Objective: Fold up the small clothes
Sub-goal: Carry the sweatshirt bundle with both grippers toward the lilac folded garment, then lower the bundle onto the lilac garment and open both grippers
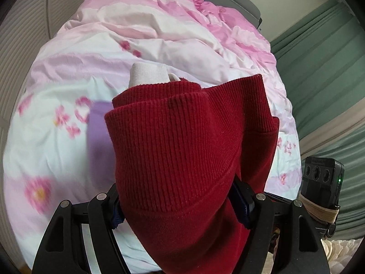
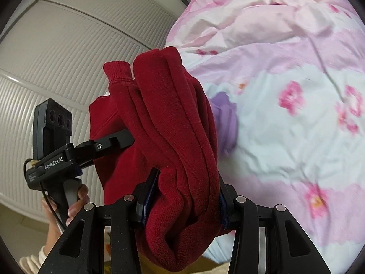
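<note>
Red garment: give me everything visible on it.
The red garment is a dark red knit, apparently a sweater, with a ribbed band and stitched seam. It is bunched in thick folds, lifted above the floral bedding. Both the left gripper and right gripper clamp it between their fingers. A white fabric piece pokes out behind it.

The red sweater point(image 1: 173, 150) is a small knitted garment in dark red, with a ribbed hem and ribbed cuff. It is bunched and folded into thick layers and hangs in the air above the bed, not lying flat. In the right wrist view the sweater point(image 2: 173, 123) shows several long soft folds, and one ribbed cuff stands up at the top. A small white collar part point(image 1: 146, 74) sticks out at its far end.
</note>
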The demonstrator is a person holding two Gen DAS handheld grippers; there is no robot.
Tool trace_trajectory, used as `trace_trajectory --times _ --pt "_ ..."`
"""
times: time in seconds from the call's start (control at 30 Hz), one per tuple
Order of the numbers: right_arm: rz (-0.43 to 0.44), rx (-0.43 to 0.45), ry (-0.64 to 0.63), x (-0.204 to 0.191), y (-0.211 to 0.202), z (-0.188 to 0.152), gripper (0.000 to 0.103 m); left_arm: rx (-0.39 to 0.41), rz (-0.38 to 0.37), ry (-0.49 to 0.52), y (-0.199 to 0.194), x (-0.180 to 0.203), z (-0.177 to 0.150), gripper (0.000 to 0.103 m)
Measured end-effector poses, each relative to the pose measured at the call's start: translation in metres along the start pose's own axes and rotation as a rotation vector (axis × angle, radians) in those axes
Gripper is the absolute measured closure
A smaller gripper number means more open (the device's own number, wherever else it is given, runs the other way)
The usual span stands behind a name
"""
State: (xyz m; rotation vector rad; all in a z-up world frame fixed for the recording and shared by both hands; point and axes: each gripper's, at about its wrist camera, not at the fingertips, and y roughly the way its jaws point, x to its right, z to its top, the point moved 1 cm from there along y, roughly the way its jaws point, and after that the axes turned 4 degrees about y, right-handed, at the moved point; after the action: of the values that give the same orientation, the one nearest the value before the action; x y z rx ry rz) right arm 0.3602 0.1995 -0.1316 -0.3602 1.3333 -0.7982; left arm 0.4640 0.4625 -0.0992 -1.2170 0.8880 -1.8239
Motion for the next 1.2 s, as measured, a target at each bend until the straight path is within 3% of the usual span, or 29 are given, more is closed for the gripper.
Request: trace_trajectory --times 0.17,0.33,0.5,0.63,0.77,0.87,0.97,1.1,1.2 --pt "-0.025 0.003 0.037 -0.023 0.055 0.029 0.058 -0.059 -0.02 0.029 0.027 -0.05 0.046 0.027" --pt "-0.071 -0.008 0.11 -0.02 0.106 0.059 0.058 -0.16 -0.045 0.062 0.078 -0.088 0.08 0.027" --pt "-0.111 -0.043 0.223 0.002 0.155 0.07 0.058 -0.274 -0.054 0.082 0.131 -0.109 0.085 0.026" --pt "-0.149 -0.064 0.27 0.014 0.173 0.062 0.058 -0.318 -0.038 0.107 0.157 -0.115 0.078 0.016" --pt "-0.171 -0.074 0.302 0.02 0.18 0.055 0.053 -0.289 0.065 0.187 0.158 -0.107 0.079 0.01" --pt "-0.198 -0.07 0.331 0.025 0.181 0.057 0.041 -0.245 0.138 0.224 0.142 -0.099 0.082 0.01" --pt "-0.221 -0.072 0.305 0.026 0.18 0.061 0.034 -0.139 0.233 0.275 0.108 -0.089 0.075 0.011" --pt "-0.227 -0.07 0.313 0.028 0.171 0.065 0.032 -0.058 0.21 0.257 0.075 -0.079 0.048 0.011" --pt "-0.248 -0.051 0.231 0.018 0.163 0.069 0.031 -0.011 0.268 0.204 0.064 -0.079 0.026 0.011"
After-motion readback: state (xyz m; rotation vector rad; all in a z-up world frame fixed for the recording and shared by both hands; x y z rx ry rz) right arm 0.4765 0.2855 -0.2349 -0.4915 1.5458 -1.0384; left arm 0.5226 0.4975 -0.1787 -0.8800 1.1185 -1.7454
